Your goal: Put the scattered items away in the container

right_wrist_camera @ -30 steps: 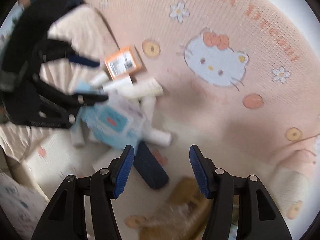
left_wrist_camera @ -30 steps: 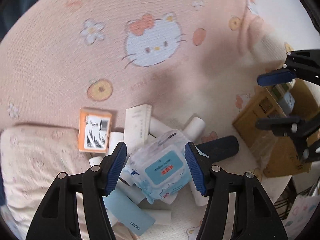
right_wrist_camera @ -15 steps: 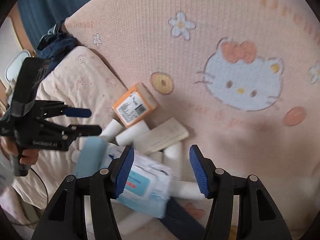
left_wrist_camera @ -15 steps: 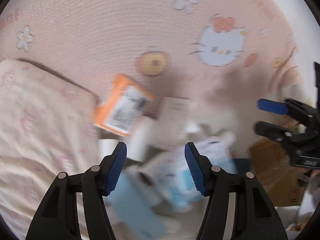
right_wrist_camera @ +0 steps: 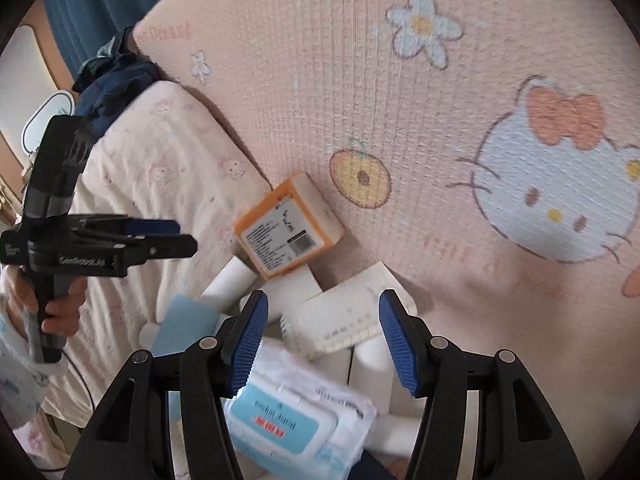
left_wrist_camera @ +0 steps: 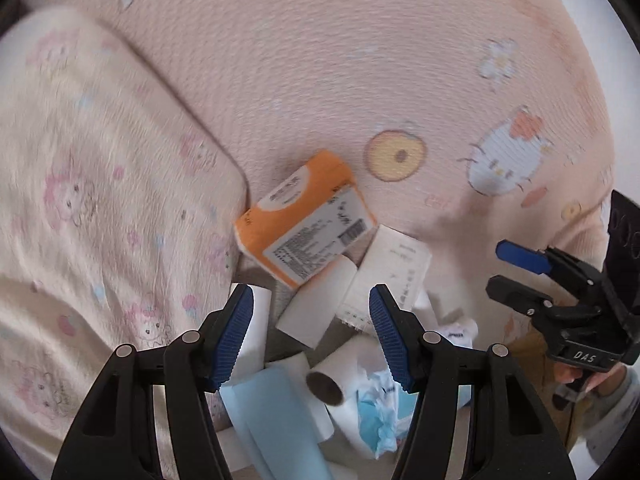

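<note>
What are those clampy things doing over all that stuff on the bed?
A person holds a left gripper and a right gripper over a heap on the pink blanket: an orange box, white rolls and a wipes pack. Both grippers are open and hold nothing. Nothing is tidied yet.

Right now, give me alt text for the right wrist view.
The open right hand-held gripper hangs over a wet-wipes pack, white rolls, a white box and an orange box on a pink cartoon-cat blanket.
</note>
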A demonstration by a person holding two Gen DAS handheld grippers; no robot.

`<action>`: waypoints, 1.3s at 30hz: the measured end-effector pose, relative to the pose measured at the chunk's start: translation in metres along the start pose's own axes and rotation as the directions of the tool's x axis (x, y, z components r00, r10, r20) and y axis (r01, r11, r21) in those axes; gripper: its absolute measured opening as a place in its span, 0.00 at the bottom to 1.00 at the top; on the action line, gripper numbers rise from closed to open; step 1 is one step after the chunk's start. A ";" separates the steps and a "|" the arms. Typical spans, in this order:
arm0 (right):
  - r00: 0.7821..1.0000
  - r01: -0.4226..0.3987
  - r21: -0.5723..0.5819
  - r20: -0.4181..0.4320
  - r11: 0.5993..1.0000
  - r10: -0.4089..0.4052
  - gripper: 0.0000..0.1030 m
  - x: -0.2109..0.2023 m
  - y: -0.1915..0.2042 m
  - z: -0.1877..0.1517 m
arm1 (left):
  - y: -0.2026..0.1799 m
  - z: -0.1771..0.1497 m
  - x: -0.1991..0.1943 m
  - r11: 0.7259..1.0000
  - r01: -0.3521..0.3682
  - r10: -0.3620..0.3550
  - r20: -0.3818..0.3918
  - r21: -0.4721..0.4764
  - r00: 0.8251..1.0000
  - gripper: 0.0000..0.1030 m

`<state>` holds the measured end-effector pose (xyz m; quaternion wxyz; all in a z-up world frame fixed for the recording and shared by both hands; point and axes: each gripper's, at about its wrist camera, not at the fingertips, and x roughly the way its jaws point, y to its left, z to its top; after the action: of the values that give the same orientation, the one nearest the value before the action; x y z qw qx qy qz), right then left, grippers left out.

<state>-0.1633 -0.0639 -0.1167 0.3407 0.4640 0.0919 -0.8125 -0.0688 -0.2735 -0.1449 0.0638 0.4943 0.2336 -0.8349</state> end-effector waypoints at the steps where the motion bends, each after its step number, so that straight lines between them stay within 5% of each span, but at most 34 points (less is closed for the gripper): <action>1: 1.000 -0.007 0.002 -0.013 1.000 0.007 0.54 0.008 -0.001 0.003 | 0.004 0.000 0.002 1.000 0.003 -0.003 0.006 -0.019 1.000 0.63; 8: 0.986 -0.045 -0.017 -0.164 0.999 0.041 0.54 0.055 0.002 0.003 | 0.018 0.003 0.021 0.985 0.049 -0.051 -0.008 -0.163 0.999 0.63; 11: 0.969 -0.016 0.006 -0.245 1.000 0.017 0.54 0.066 -0.004 -0.013 | 0.009 -0.009 0.034 0.983 0.088 -0.103 -0.086 -0.163 0.991 0.63; 15: 0.939 0.016 0.003 -0.344 1.000 -0.014 0.54 0.070 -0.013 -0.039 | -0.009 -0.036 0.045 0.992 0.060 -0.079 -0.174 -0.111 0.982 0.63; 22: 0.915 0.080 0.088 -0.402 0.993 -0.038 0.54 0.049 -0.033 -0.065 | -0.012 -0.065 0.036 0.988 0.089 -0.115 -0.213 -0.129 0.970 0.63; 28: 0.911 0.024 0.284 -0.401 0.959 0.096 0.54 0.039 -0.053 -0.086 | -0.022 -0.074 0.031 0.983 0.123 -0.151 -0.222 -0.134 0.963 0.63; 39: 0.912 0.035 0.475 -0.375 0.879 0.167 0.54 0.039 -0.073 -0.104 | -0.060 -0.088 0.053 0.992 0.118 -0.126 -0.280 -0.047 0.952 0.61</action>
<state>-0.1512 0.0211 -0.2186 0.2190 0.6937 -0.0563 -0.6838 -0.0457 -0.1741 -0.2056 -0.0145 0.5919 0.2827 -0.7546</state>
